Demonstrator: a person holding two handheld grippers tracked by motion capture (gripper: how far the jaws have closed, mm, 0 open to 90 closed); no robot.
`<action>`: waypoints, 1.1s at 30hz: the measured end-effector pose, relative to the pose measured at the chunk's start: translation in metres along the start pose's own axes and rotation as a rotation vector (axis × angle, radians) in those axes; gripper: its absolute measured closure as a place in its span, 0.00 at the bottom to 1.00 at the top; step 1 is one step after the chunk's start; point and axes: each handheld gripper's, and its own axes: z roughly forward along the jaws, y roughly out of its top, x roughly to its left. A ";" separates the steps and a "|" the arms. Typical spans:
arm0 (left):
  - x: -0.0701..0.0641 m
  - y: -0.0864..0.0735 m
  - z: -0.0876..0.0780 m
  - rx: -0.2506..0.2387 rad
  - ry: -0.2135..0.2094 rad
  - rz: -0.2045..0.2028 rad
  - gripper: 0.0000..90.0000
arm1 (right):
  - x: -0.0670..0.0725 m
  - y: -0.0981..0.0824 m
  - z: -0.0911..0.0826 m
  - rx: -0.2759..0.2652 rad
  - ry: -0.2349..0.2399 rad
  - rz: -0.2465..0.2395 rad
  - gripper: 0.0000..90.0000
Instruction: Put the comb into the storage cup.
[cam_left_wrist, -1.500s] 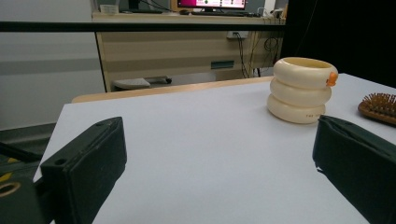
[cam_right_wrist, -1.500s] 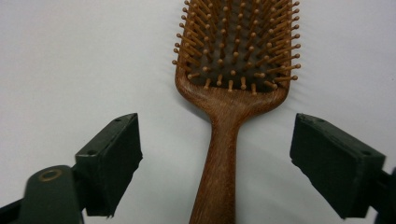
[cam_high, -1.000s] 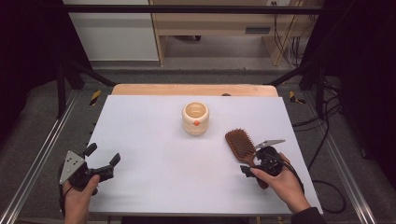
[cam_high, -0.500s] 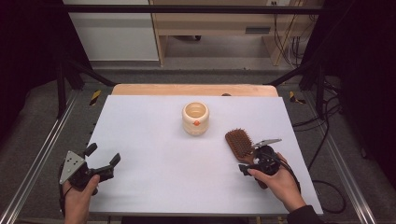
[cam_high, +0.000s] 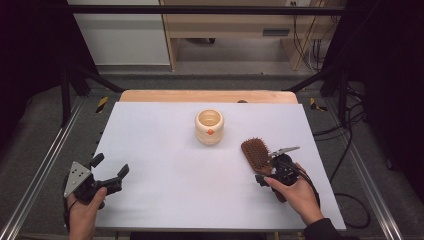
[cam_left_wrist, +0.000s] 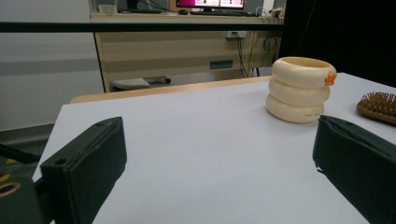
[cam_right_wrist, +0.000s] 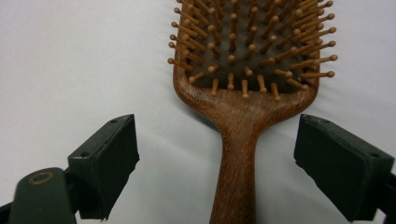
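Observation:
A wooden paddle hairbrush (cam_high: 255, 151) lies bristles up on the white table (cam_high: 165, 150), right of centre. My right gripper (cam_high: 266, 170) straddles the brush handle (cam_right_wrist: 236, 163). Its jaws have just been closing a little, but a gap still shows on both sides of the handle, so the pads are not touching it. A cream ringed cup (cam_high: 209, 126) with an orange spot stands at mid-table. My left gripper (cam_high: 110, 167) rests at the near left edge, open with nothing between its jaws, pointing towards the cup (cam_left_wrist: 299, 88).
A wooden strip (cam_high: 207, 96) borders the table's far edge. Metal rails (cam_high: 40, 175) run along both sides, and cables (cam_high: 350, 150) trail on the floor at the right. The brush head (cam_left_wrist: 379, 105) also appears at the right edge of the left gripper view.
My right hand has shifted slightly along the brush handle. The left hand, brush and cup have stayed put.

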 end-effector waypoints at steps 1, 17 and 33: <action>0.000 0.000 0.000 0.000 0.000 0.000 0.03 | 0.000 0.000 0.000 0.001 0.001 -0.001 0.16; 0.000 0.000 0.000 0.002 0.000 0.001 0.03 | -0.003 0.006 0.003 0.041 -0.027 -0.019 0.35; 0.000 0.000 0.000 0.001 -0.001 0.000 0.03 | -0.012 0.002 0.005 0.102 -0.014 -0.014 0.58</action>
